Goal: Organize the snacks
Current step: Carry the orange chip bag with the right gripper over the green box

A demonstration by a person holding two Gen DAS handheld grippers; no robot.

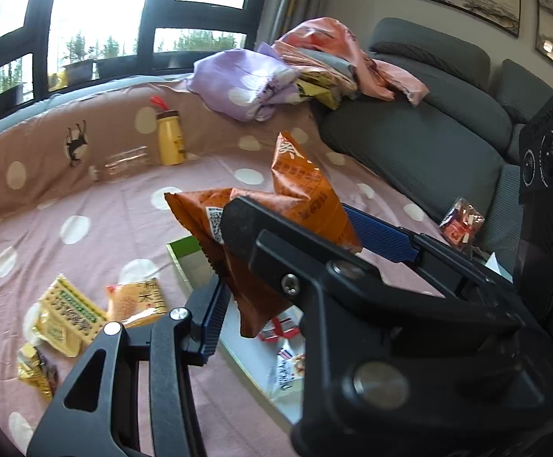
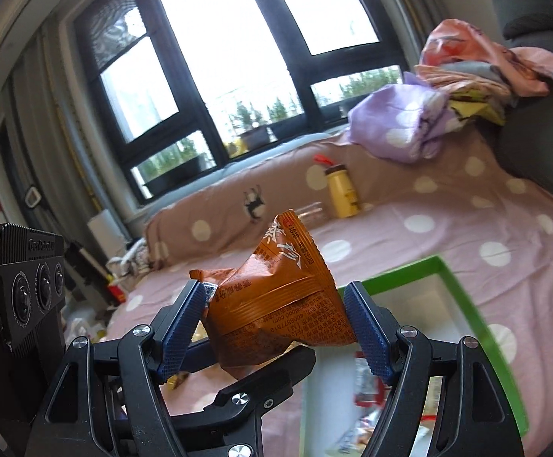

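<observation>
I hold one orange snack packet between both sets of tongs, lifted above the pink spotted bed cover. My right tongs stand fairly wide, their blue pads pressed on the packet's two side edges, so I record them as clamped across its width. My left tongs are narrow and come in from the side; the left view shows the packet's lower part pinched between one blue pad and the black finger, so I judge them clamped on the same packet, though the far pad is partly hidden. The packet is crumpled, its long axis running roughly upward from both tongs, one sealed end pointing at the window. The green-rimmed box is my landmark: it lies below the packet and toward the right-tongs side, with some wrapped snacks already inside. Loose packets remain on the cover on the far side of the box from the sofa. My judgement: the coming move carries the packet down over the box, the right tongs being nearer.
</observation>
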